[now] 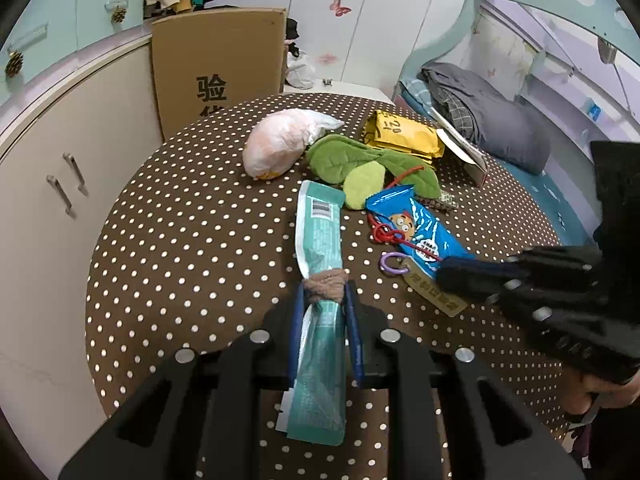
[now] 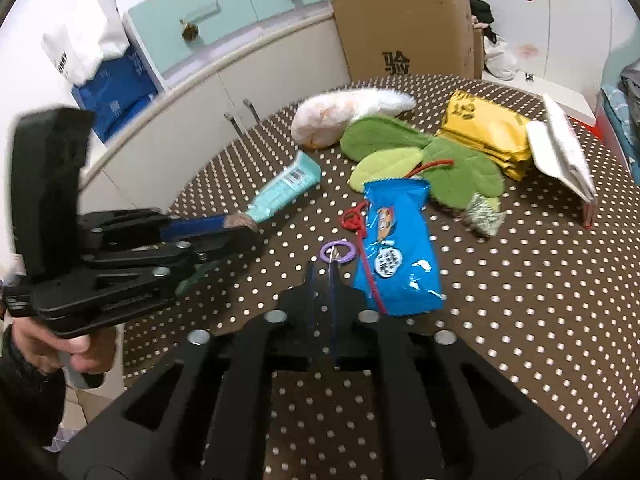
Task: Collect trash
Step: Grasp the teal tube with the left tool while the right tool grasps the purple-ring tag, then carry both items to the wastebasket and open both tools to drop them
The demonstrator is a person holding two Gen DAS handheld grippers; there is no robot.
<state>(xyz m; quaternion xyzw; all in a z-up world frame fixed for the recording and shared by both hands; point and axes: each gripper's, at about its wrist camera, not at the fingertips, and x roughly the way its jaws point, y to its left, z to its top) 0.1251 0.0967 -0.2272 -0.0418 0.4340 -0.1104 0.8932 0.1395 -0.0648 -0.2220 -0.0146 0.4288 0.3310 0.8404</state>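
Observation:
My left gripper (image 1: pixel 324 292) is shut on a long teal wrapper (image 1: pixel 320 224) with a brown hair tie (image 1: pixel 325 282) around its middle; the wrapper's far end rests on the dotted table (image 1: pixel 180 240). The same wrapper (image 2: pixel 280 192) and left gripper (image 2: pixel 240 226) show in the right wrist view. My right gripper (image 2: pixel 324 276) is shut and empty, low over the table beside a blue snack wrapper (image 2: pixel 396 248) and just short of a purple ring (image 2: pixel 335 251). It also shows in the left wrist view (image 1: pixel 444 274). A white crumpled bag (image 1: pixel 280 140) lies farther back.
A green leaf-shaped plush (image 1: pixel 352 160), yellow packets (image 1: pixel 404 136), a red cord (image 2: pixel 360 236), a tan tag (image 1: pixel 436 292) and an open white box (image 2: pixel 568 152) also lie on the table. A cardboard box (image 1: pixel 216 64) and cabinets (image 1: pixel 60 200) stand behind; a bed (image 1: pixel 500 120) is right.

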